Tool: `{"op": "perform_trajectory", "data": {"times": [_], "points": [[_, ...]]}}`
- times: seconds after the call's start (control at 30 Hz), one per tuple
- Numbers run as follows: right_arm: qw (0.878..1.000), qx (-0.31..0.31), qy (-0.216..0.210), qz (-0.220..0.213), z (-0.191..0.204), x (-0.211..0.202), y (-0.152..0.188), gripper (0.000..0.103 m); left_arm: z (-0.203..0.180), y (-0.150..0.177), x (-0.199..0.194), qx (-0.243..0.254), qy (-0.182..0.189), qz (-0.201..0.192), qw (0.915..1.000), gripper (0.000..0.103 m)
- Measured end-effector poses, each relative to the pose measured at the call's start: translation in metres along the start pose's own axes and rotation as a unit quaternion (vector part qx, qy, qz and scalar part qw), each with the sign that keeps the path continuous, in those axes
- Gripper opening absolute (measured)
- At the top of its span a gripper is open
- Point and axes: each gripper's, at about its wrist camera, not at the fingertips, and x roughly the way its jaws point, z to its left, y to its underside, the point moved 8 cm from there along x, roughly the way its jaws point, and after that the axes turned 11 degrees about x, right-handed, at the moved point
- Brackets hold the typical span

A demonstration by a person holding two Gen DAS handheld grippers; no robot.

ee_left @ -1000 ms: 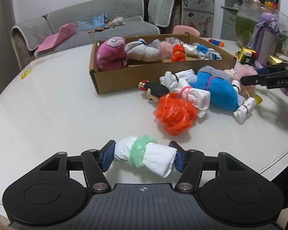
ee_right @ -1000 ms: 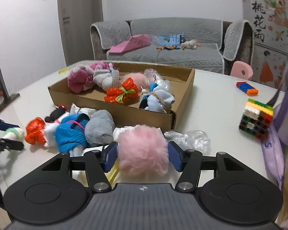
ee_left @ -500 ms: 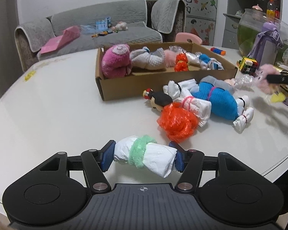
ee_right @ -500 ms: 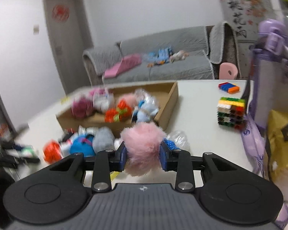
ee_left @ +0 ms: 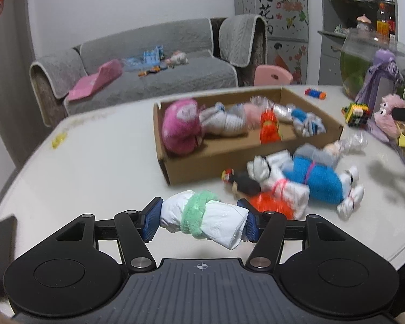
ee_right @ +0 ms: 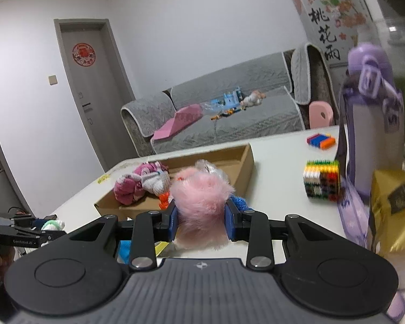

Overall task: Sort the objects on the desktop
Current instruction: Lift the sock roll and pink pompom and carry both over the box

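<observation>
My left gripper (ee_left: 201, 220) pinches the white roll (ee_left: 205, 221) above the table's near edge; my right gripper (ee_right: 201, 220) squeezes the pink fluffy toy (ee_right: 201, 202). Both are lifted; next I carry them over the cardboard box (ee_left: 245, 162) mid-table and release.

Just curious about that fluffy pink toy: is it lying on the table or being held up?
Held up. The fluffy pink toy is squeezed between the right gripper pads, clear of the table.
</observation>
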Motion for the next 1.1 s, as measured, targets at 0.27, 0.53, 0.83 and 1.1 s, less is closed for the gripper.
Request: {"op": "perform_trajectory", "data": {"times": [0.27, 0.53, 0.83, 1.1], "points": [[0.999, -0.031, -0.014, -0.017, 0.024, 0.006, -0.028, 0.031, 0.004, -0.050, 0.002, 0.010, 0.001, -0.025, 0.9996, 0.065], [0.998, -0.051, -0.029, -0.024, 0.036, 0.012, -0.037, 0.031, -0.003, -0.069, 0.003, 0.020, 0.002, -0.033, 0.9992, 0.065], [0.997, -0.064, -0.037, -0.027, 0.045, 0.014, -0.041, 0.031, -0.005, -0.078, 0.007, 0.021, 0.006, -0.031, 0.9993, 0.065], [0.996, -0.076, -0.042, -0.026, 0.053, 0.020, -0.048, 0.031, -0.004, -0.088, 0.020, 0.003, 0.027, -0.021, 0.9994, 0.065]]}}
